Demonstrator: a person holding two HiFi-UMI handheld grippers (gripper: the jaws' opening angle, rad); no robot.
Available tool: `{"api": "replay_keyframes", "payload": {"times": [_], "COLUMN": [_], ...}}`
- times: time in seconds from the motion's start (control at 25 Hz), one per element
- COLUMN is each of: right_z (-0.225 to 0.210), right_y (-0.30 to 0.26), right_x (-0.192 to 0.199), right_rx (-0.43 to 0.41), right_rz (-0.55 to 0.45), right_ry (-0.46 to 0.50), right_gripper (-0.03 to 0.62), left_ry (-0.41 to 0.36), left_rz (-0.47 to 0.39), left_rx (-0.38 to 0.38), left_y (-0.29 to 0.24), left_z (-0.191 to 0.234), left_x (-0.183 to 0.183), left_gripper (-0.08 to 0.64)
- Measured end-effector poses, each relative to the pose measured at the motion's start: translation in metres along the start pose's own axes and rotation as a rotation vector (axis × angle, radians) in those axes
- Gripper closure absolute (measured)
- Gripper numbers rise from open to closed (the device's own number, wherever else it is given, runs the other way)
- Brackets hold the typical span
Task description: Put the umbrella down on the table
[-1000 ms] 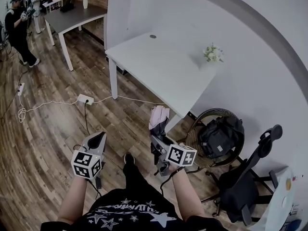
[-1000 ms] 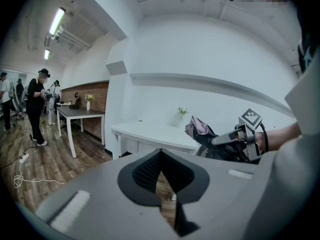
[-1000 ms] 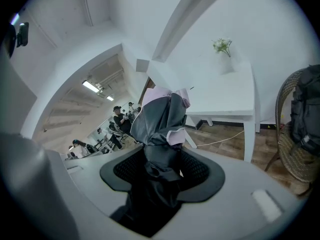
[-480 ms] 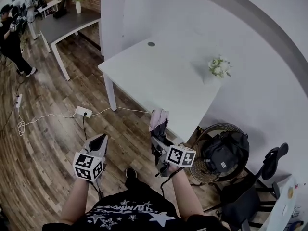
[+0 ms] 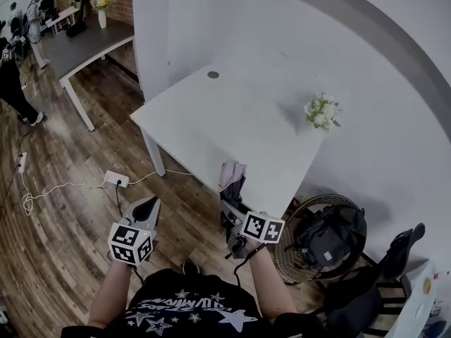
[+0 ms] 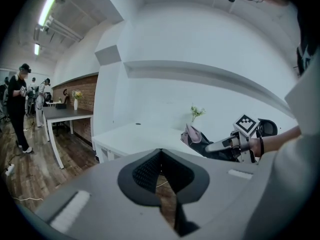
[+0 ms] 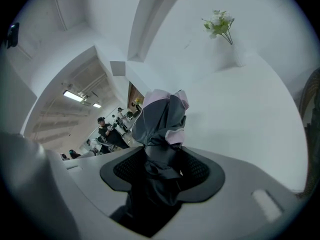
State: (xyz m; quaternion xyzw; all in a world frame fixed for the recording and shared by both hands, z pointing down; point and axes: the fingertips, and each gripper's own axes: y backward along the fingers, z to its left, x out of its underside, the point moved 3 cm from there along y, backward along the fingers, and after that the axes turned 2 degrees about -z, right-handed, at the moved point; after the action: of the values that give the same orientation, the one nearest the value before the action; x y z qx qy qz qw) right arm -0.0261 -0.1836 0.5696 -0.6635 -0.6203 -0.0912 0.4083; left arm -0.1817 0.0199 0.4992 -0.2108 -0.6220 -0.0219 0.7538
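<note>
Jaws of our right gripper [image 5: 231, 210] clamp a folded grey-and-pink fabric umbrella [image 7: 160, 129] low on its bundle, so we carry it pointing forward and up toward the white rectangular tabletop [image 5: 232, 118]. It hangs in the air by the near edge and, as far as we can judge, rests on nothing. Our left gripper [image 5: 146, 207] has its jaws together on nothing, apparently kept spare. The umbrella's handle is buried behind the jaws, so we cannot make it out.

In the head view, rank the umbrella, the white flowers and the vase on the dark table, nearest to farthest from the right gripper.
1. Umbrella: held in the right gripper.
2. White flowers: ahead, on the right.
3. Vase: far off, upper left.
</note>
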Motion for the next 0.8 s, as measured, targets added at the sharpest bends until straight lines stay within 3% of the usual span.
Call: {"api": "replay_keyframes", "payload": {"times": [0.28,0.8], "right_z": [-0.007,-0.040], "right_y": [-0.022,-0.070], "right_x": [-0.013,-0.060], "right_rx": [0.053,0.273], "right_rz": [-0.013,-0.164], "right_ry": [-0.008,-0.178], "right_gripper": [0.348,0.349], "left_ry": [-0.008,-0.077], "left_rz": [0.030,0.090], "left_rx": [0.046,0.324], "left_y": [-0.030,-0.162], "left_z": [0.011,0.054], "left_x": [-0.005,-0.048], "left_gripper": [0.557,0.557]}}
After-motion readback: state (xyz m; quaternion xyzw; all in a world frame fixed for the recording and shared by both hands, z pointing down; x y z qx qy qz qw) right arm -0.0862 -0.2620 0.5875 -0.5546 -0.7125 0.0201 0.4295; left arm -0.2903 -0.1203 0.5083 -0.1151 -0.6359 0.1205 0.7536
